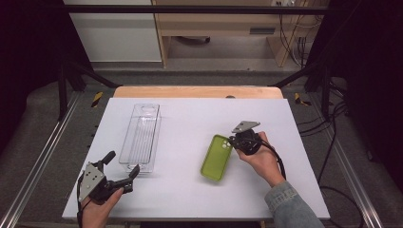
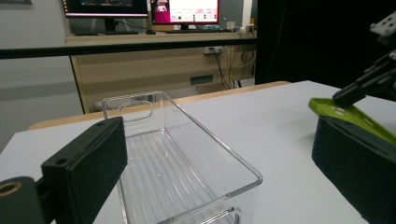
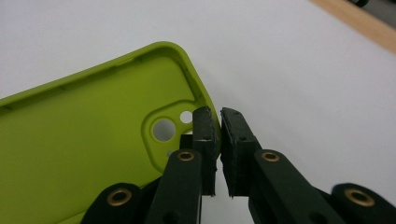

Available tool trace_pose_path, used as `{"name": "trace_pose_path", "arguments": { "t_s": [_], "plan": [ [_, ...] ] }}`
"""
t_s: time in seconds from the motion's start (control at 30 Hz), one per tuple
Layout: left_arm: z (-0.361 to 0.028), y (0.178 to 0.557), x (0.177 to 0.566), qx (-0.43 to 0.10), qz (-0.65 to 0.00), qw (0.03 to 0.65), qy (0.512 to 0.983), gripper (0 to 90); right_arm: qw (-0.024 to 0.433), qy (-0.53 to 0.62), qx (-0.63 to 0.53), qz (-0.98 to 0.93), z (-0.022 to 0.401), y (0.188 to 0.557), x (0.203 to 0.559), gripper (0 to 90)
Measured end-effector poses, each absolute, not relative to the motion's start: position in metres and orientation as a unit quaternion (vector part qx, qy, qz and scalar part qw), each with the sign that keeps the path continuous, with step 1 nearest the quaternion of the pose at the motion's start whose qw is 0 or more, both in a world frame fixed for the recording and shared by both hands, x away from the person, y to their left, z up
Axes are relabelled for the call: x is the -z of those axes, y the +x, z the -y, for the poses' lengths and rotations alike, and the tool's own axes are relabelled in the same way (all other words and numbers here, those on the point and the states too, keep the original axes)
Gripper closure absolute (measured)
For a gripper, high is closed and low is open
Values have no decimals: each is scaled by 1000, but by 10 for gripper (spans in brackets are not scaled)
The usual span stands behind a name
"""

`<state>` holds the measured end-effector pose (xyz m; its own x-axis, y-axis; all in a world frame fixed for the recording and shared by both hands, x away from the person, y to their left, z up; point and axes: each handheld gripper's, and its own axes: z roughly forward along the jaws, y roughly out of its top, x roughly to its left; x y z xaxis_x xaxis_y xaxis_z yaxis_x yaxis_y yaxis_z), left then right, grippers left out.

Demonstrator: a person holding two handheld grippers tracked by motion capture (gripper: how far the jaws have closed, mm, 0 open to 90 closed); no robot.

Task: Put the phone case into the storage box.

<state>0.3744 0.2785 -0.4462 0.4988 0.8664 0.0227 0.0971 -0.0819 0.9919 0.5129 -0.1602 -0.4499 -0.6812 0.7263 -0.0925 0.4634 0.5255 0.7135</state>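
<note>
Pinching the camera-end rim of the green case (image 1: 216,157) in the right gripper (image 3: 218,135), jaws nearly together on the thin wall beside the lens cut-out, one pad inside the shell and one outside. Lying right of the table's (image 1: 190,123) middle, case open side up, its gripped far end tilting up off the surface while the near end seems to be resting down, as the left gripper view also suggests. Judging the case light, thin and flexible, probably soft silicone or a bendy plastic: likely sagging or twisting when lifted by one edge, yet grippy enough not to slide out of rubber pads. Holding at the corner gives leverage for lifting but lets the long body droop; taking the middle of a long side wall would be steadier, avoiding the cut-out where the wall is weakest. Hovering at the near left of the table, left gripper (image 1: 124,176) spread wide and carrying nothing, pads pointing toward the near end of the clear bin (image 1: 140,137). Standing left of the case and well apart from it, bin empty, long and narrow, with a handle cut-out at its far end.
</note>
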Motion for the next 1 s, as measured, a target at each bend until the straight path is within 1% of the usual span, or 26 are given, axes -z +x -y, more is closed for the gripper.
{"name": "trace_pose_path", "arguments": {
  "t_s": [0.2,0.6,0.87,1.0],
  "plan": [
    [-263,378,432,-331,-368,559,665,27,236,340,-341,-844,166,503,430,851],
    [-220,395,405,-315,-339,538,705,16,277,329,-338,-837,165,495,419,851],
    [-197,411,394,-304,-333,527,720,17,297,317,-339,-834,157,490,412,851],
    [-189,415,392,-309,-329,520,725,18,313,309,-334,-833,153,487,408,851]
  ]
}}
